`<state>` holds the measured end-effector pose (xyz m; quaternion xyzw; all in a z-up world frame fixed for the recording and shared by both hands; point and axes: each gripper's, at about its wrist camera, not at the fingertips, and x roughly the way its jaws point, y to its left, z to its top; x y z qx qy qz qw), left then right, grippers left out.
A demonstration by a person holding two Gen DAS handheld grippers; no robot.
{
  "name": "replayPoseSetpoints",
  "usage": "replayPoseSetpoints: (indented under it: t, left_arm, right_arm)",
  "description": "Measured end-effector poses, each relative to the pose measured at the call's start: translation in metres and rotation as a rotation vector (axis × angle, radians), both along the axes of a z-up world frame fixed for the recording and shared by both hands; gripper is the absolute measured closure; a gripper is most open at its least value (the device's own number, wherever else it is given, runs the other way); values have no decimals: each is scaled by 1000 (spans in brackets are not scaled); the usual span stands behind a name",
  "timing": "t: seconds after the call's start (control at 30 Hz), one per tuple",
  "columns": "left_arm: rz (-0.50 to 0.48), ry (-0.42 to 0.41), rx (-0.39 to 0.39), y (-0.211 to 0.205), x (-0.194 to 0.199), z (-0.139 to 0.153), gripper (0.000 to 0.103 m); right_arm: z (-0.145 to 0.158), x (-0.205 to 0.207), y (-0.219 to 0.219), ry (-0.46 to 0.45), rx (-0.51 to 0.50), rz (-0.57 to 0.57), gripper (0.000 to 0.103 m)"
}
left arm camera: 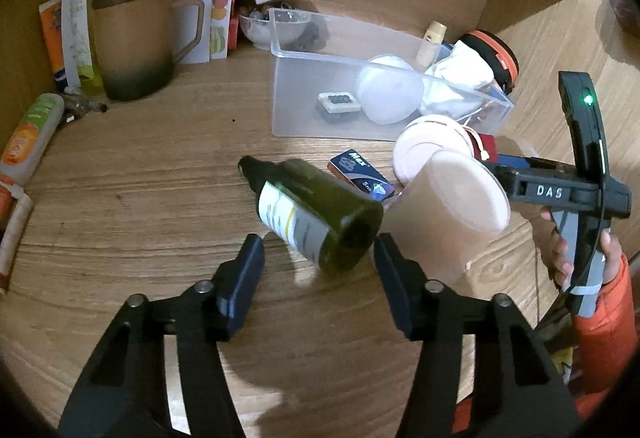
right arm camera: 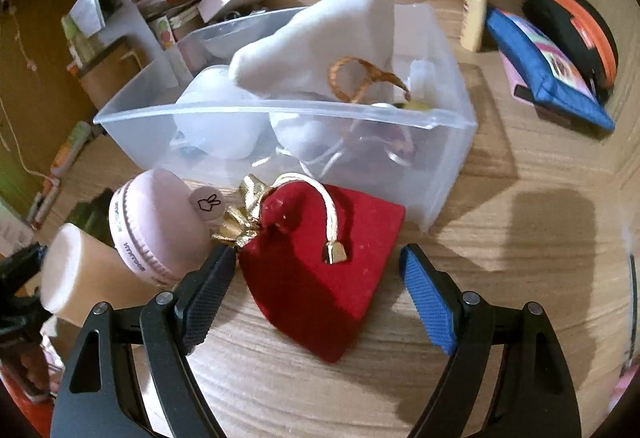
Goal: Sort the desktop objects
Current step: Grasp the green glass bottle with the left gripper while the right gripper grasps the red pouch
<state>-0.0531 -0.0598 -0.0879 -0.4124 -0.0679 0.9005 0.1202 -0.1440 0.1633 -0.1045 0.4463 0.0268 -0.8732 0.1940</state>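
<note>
In the left wrist view, the left gripper (left arm camera: 319, 248) is standing with jaws wide apart, straddling the base of a green bottle (left arm camera: 316, 212) that is lying on its side on the desk (left arm camera: 140, 178). A staple box (left arm camera: 360, 174) and a beige cup (left arm camera: 452, 210) are lying just beside the bottle, in front of the clear bin (left arm camera: 296, 94). A mug (left arm camera: 134, 42) is standing far left.

In the right wrist view, the right gripper (right arm camera: 318, 266) is also gaping, its fingers flanking a red pouch (right arm camera: 324, 270) lying on the desk in front of the bin (right arm camera: 448, 158). A white pouch (right arm camera: 320, 46) is sitting inside the bin; a pink case (right arm camera: 160, 230) is lying left of the red pouch.
</note>
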Motion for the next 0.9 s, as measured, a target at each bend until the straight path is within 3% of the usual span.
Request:
replayPoseSetpoints:
  t: [0.13, 0.27, 0.43, 0.53, 0.67, 0.9]
  left_arm:
    - [3, -2, 14, -2, -4, 0, 57]
    - [10, -5, 30, -4, -6, 0, 64]
    - [21, -9, 32, -9, -3, 1, 64]
    - [28, 4, 21, -12, 2, 7, 64]
    - [41, 16, 4, -12, 4, 12, 45]
    - [50, 18, -5, -1, -8, 13, 44]
  right_arm:
    - [0, 1, -7, 29, 18, 35, 48]
    - [1, 4, -8, 40, 3, 58, 62]
    - [8, 16, -6, 83, 5, 73, 80]
    - [17, 24, 0, 117, 14, 61, 81]
    - [27, 30, 12, 144, 0, 40, 82]
    - [39, 37, 29, 182, -19, 11, 82]
